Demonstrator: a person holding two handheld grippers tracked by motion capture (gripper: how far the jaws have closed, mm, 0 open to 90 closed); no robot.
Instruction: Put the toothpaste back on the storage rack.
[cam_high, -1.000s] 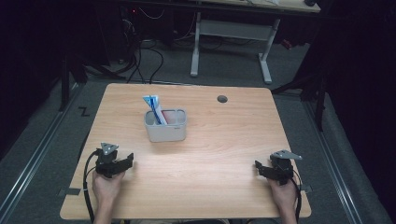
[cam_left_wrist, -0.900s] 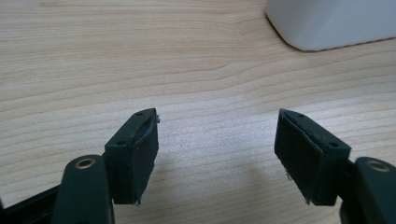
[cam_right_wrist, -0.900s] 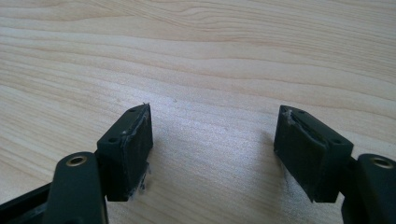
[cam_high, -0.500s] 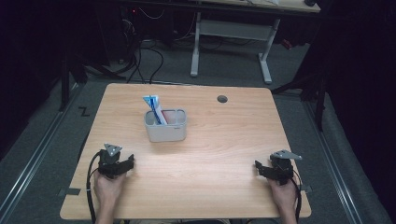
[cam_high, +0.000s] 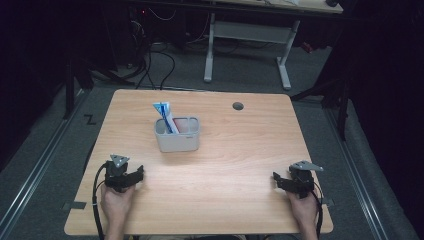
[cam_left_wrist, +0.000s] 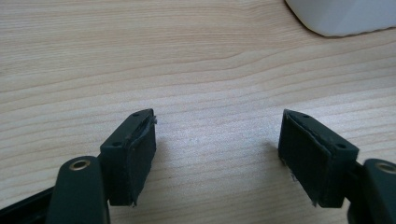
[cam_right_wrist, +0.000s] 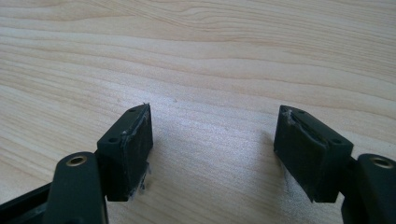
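Observation:
A grey holder (cam_high: 177, 134) stands on the wooden table (cam_high: 240, 150), a little left of its middle, with a blue and white tube (cam_high: 164, 114) sticking up out of its left side. My left gripper (cam_high: 135, 174) rests near the front left edge in a hand, open, with bare wood between its jaws (cam_left_wrist: 217, 149). The holder's rounded base (cam_left_wrist: 343, 16) shows at the top right of the left gripper view. Near the front right edge my right gripper (cam_high: 278, 180) lies in the other hand, also open (cam_right_wrist: 212, 147) and holding nothing.
A round cable hole (cam_high: 238, 106) sits near the table's far edge, right of centre. Behind the table stands a white desk frame (cam_high: 247, 35) on the grey floor, with cables (cam_high: 150, 65) at the far left.
The left hand and its gripper have shifted slightly toward the right. The right gripper has not moved.

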